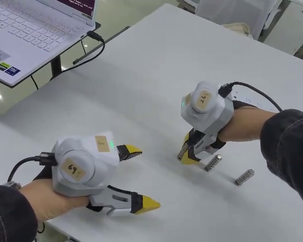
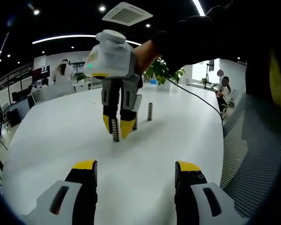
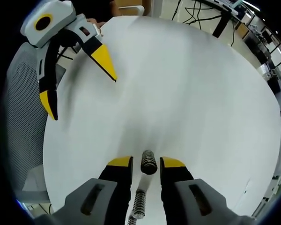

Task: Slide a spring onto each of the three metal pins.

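While the right gripper [image 1: 188, 151] pinched a spring [image 1: 182, 150] between its fingers at the white surface [image 1: 141, 91], a second spring [image 1: 212, 162] and a third spring [image 1: 244, 177] sat just beside. Left gripper [image 1: 141, 176] hovered well apart, fingers spread open

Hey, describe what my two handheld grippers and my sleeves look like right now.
Both the left gripper and right gripper have rounded white-grey housings, black jaws with yellow tips, and a tan sticker with handwritten digits. A black cable plugs into each. Both sleeves are dark fabric.
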`<state>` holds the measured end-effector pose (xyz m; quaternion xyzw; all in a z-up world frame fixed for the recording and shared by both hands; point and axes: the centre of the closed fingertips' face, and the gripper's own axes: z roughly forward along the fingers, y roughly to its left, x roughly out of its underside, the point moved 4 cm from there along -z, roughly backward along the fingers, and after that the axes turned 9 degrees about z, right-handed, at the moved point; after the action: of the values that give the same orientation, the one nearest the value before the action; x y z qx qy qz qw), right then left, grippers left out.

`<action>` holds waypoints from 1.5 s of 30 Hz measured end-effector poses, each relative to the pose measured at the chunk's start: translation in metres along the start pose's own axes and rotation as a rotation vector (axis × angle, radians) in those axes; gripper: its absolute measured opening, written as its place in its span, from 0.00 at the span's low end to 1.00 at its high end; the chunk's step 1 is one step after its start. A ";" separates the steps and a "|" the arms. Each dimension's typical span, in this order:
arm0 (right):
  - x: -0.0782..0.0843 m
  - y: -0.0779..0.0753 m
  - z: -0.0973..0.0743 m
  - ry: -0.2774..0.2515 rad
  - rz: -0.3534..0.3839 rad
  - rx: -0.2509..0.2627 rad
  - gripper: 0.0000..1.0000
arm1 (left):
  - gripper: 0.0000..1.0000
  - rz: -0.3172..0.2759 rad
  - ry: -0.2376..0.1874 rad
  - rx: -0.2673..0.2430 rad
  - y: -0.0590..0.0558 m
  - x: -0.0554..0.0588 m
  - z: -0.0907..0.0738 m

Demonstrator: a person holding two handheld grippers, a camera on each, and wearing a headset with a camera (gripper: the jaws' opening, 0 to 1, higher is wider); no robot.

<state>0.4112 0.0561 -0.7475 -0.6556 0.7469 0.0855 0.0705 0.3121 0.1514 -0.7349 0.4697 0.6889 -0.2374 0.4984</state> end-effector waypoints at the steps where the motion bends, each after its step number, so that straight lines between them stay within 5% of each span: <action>1: 0.001 -0.001 -0.001 0.000 0.002 0.004 0.22 | 0.64 0.001 0.000 0.000 0.000 0.000 0.000; 17: 0.012 -0.003 -0.026 -0.079 0.074 0.044 0.31 | 0.64 0.024 0.005 0.017 0.002 -0.011 0.005; 30: 0.021 -0.001 -0.063 -0.236 0.168 0.104 0.36 | 0.65 0.055 0.011 0.028 0.003 -0.025 0.007; 45: 0.050 0.009 -0.099 -0.411 0.274 0.201 0.48 | 0.66 0.080 0.014 0.048 -0.001 -0.038 0.010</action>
<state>0.3963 -0.0130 -0.6614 -0.5069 0.8034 0.1512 0.2733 0.3182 0.1279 -0.7046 0.5104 0.6672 -0.2306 0.4910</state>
